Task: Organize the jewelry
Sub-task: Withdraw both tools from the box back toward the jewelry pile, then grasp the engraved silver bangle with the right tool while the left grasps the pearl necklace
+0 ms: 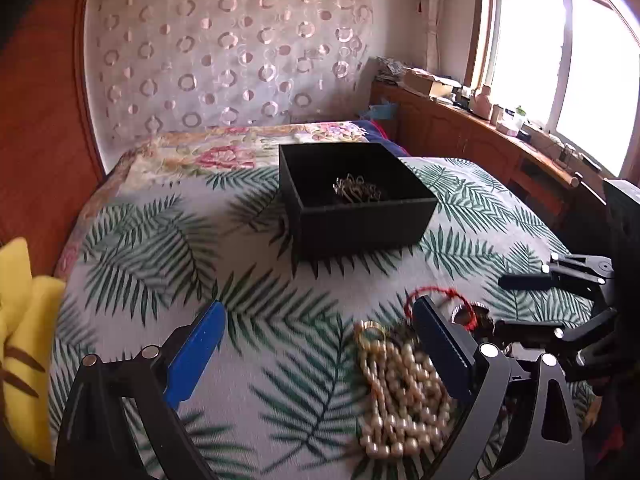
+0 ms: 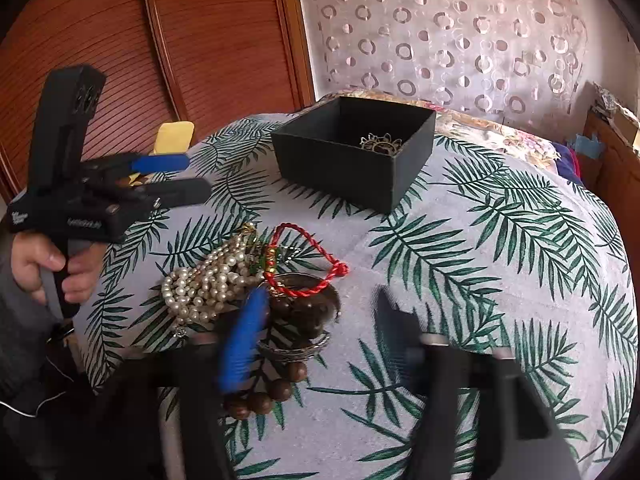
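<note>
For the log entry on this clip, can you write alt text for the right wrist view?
The open right hand-held gripper, motion-blurred, reaches toward a jewelry pile on a leaf-print cloth: pearl strands, a red cord bracelet and brown wooden beads. Behind sits a black box holding a metal piece; the left hand-held gripper hovers at left.

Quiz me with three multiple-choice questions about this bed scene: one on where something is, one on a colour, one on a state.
1. Where does the metal pendant lie?
A. in the black box
B. on the pearls
C. under a gripper

2. What colour is the twisted cord bracelet?
A. yellow
B. red
C. white

3. How is the right gripper?
A. shut on the pearl necklace
B. open
C. shut on the box

Answers: 1 A, it shows inside the box walls; 2 B, the cord is plainly red; 3 B, its fingers stand wide apart over the wooden beads.
</note>
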### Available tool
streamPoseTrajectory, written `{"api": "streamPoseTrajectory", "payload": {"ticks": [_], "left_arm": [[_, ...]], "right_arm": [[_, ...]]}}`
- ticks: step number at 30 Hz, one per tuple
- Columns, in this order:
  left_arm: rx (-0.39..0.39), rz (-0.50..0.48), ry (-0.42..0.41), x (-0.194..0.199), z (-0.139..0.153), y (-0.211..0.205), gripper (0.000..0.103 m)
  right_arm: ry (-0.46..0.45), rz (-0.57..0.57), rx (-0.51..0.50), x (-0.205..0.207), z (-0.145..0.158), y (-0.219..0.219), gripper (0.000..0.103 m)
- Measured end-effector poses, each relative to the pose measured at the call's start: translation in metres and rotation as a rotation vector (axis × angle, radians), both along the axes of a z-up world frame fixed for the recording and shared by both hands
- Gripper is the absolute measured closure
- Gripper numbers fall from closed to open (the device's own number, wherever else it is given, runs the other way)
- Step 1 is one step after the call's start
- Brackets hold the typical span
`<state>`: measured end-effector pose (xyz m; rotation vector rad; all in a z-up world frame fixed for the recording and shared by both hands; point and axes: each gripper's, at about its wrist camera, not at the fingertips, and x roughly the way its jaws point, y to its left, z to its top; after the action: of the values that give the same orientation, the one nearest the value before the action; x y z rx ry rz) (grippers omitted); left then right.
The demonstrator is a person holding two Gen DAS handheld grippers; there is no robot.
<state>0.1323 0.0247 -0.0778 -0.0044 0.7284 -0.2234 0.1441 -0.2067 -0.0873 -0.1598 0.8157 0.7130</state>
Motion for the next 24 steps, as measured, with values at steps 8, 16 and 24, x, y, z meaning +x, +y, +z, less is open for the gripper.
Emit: {"api": "streamPoseTrajectory", "payload": {"ticks": [8,16,24], "left_arm": [[-0.017,0.011,0.019,-0.025,-0.007,0.006,0.012],[-0.028,0.006,0.034,-0.031,-0.012,0.008,0.012],[-0.030,0.009,0.044,-0.033,-0.016,0.007,0.012]], "right_arm": [[0.035,0.033,-0.029,-0.002,-0.008,0.017,0.034],[0.065,0.039,-0.049,0.003,-0.017,0.023,0.033],[0.063,0.074,-0.043,0.003,-0.014,0.027,0.042]]}}
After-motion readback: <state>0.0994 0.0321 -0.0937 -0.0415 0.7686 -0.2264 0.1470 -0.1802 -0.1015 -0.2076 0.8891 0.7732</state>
